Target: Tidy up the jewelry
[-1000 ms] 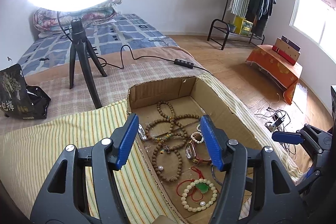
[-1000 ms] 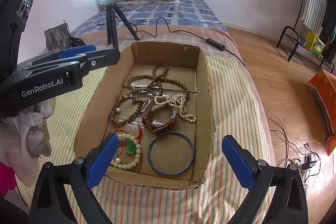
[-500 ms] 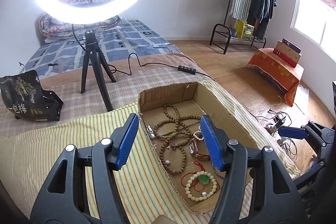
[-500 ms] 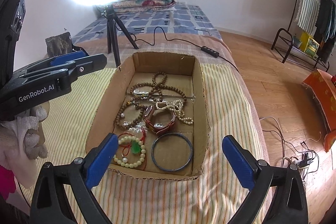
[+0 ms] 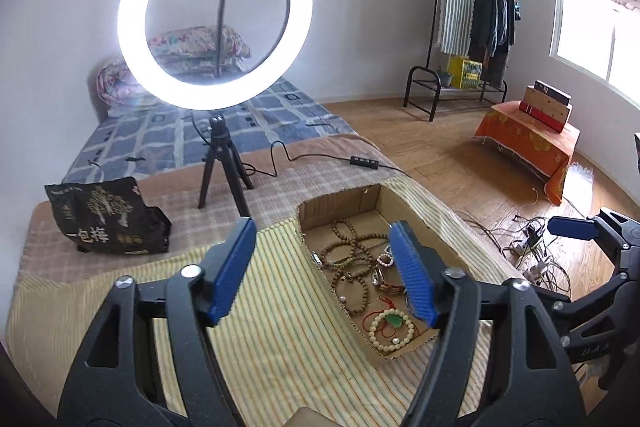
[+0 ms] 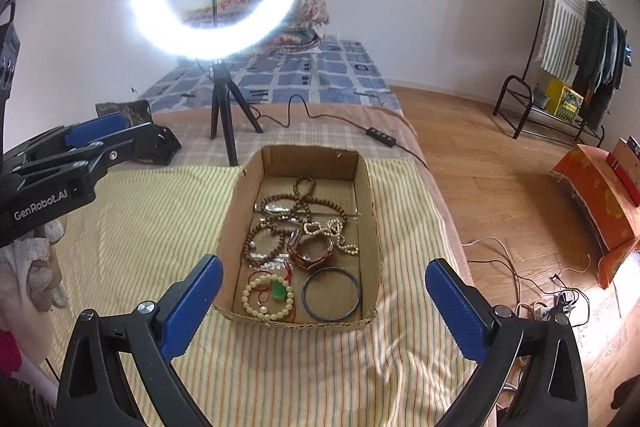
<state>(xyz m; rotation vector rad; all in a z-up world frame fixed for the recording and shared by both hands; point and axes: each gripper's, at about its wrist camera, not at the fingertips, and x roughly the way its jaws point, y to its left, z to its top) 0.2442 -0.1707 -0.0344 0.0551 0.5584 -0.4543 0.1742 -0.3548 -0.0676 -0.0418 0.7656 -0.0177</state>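
Observation:
A shallow cardboard box (image 6: 370, 211) sits on a yellow striped cloth and holds jewelry: brown bead strands (image 6: 304, 193), a white pearl strand (image 6: 340, 233), a red-brown bracelet (image 6: 310, 253), a dark blue bangle (image 6: 331, 293) and a white bead bracelet with a green pendant (image 6: 268, 297). The box also shows in the left wrist view (image 5: 340, 203). My left gripper (image 5: 324, 267) is open and empty, raised above the box's left side. My right gripper (image 6: 320, 301) is open wide and empty, raised above the box's near end.
A lit ring light on a black tripod (image 6: 222, 115) stands behind the box, its cable and switch (image 6: 380, 137) trailing right. A black bag (image 5: 106, 223) lies at the left. The bed edge drops to a wooden floor with cables (image 6: 536, 291) on the right.
Both grippers have risen and pulled back from the box, so the box looks smaller and the whole ring light comes into view. Both stay open and empty.

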